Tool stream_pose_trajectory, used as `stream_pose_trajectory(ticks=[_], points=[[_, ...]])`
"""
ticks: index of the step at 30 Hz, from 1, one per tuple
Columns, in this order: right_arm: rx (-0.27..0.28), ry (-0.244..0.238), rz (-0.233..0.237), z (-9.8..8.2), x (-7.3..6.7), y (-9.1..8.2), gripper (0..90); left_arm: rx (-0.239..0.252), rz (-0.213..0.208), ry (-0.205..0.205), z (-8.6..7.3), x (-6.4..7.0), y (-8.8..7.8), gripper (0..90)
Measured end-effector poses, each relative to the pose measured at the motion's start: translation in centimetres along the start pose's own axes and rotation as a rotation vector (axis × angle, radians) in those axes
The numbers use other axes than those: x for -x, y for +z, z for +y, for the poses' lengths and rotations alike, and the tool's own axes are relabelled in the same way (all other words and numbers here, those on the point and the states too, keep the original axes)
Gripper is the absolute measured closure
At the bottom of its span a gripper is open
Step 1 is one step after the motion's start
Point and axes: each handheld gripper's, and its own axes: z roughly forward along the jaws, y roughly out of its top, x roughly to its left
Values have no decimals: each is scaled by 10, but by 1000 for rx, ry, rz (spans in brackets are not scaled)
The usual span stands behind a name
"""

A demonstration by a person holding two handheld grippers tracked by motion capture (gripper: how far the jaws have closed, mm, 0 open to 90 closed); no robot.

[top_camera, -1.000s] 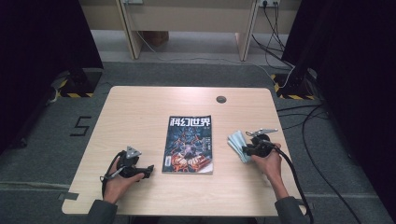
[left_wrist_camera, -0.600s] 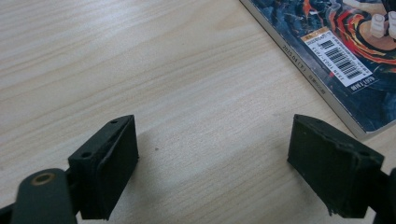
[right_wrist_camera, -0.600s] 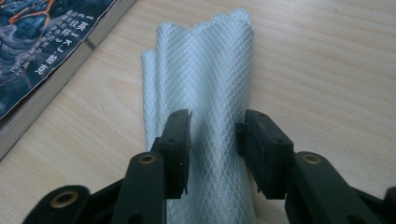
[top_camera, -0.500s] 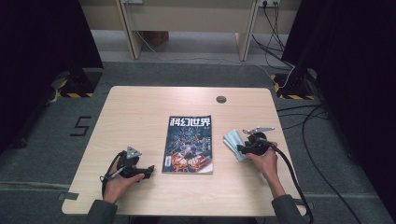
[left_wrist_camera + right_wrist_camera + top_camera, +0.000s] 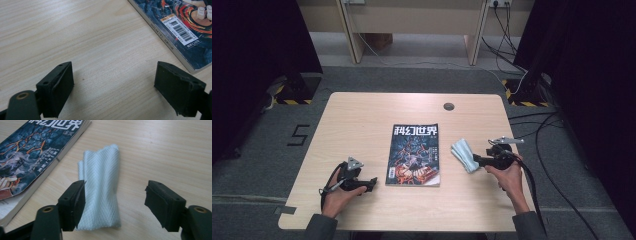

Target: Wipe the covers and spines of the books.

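A folded pale blue-white cloth [image 5: 464,154] lies flat on the wooden table [image 5: 362,120], just right of a magazine [image 5: 414,156] with a dark illustrated cover. My right gripper [image 5: 477,160] hovers at the cloth's near end. In the right gripper view its jaws have just been opening and now stand wide apart [image 5: 115,200]. The cloth [image 5: 101,187] lies under and ahead of the left jaw, and no pad presses on it. My left gripper [image 5: 369,184] rests low by the magazine's near left corner, open [image 5: 113,85] over bare wood.
The magazine's barcode corner [image 5: 185,27] sits just ahead of the left gripper's right jaw. A round cable hole [image 5: 448,106] marks the far side of the table. Cables [image 5: 557,150] trail on the floor to the right. Bare wood stretches across the far and left parts.
The right gripper's jaws have spread open and the hand has lifted and drawn back slightly from the cloth, which stays on the table. The left hand has kept still.
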Motion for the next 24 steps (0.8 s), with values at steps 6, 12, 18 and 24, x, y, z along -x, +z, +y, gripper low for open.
stream_pose_trajectory(ticks=[6,12,18,24], points=[[14,-38,-46,-10,0,-10,204,-4,1,3,0,0,0,145],[-7,-47,-32,-20,-3,-15,196,-7,1,4,0,0,0,144],[-7,-57,-33,-28,-6,-20,196,-4,-1,6,0,0,0,142],[-15,-71,-35,-37,-8,-26,189,-3,-4,9,0,0,0,142]])
